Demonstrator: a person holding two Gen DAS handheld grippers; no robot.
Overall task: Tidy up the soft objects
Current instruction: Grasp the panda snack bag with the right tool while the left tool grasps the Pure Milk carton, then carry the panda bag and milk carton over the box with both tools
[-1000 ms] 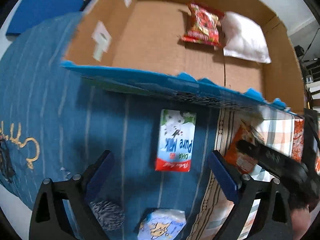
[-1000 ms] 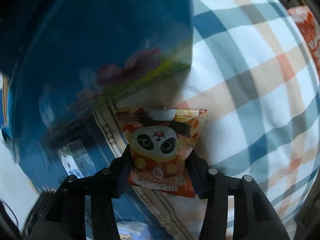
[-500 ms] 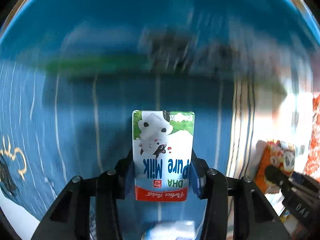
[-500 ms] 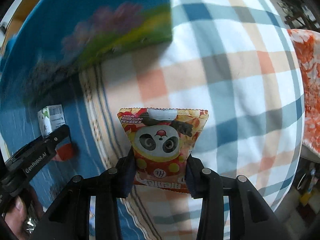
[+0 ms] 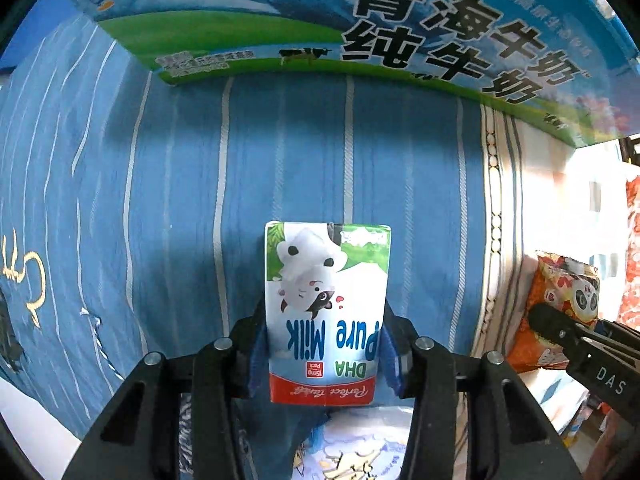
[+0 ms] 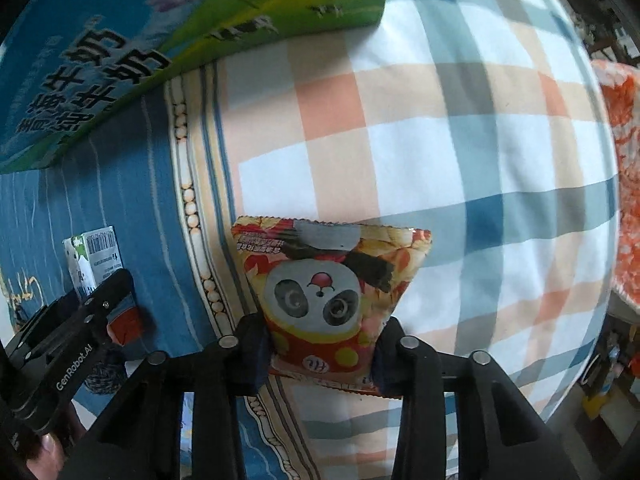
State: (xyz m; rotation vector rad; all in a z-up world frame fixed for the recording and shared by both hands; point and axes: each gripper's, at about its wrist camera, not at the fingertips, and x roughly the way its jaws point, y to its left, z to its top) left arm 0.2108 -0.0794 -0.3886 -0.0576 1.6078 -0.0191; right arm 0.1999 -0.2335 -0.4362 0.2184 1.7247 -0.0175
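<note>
My left gripper (image 5: 325,354) is shut on a white and blue "Pure Milk" carton (image 5: 326,300), held over the blue striped bedcover. My right gripper (image 6: 320,354) is shut on an orange panda snack packet (image 6: 326,300), held over the checked cloth. The packet and right gripper also show at the right of the left wrist view (image 5: 560,304). The carton shows at the left of the right wrist view (image 6: 94,260). The printed milk box (image 5: 360,28) stands just beyond both grippers; only its outer wall shows.
A white printed pouch (image 5: 360,444) and a grey striped soft thing (image 6: 102,376) lie on the bedcover below the grippers. An orange patterned cloth (image 6: 624,200) lies at the far right. The bed edge runs along the lower right.
My left gripper came down and shut on the milk carton, which lay free a second ago. The right gripper kept hold of the panda packet and drew back from the box.
</note>
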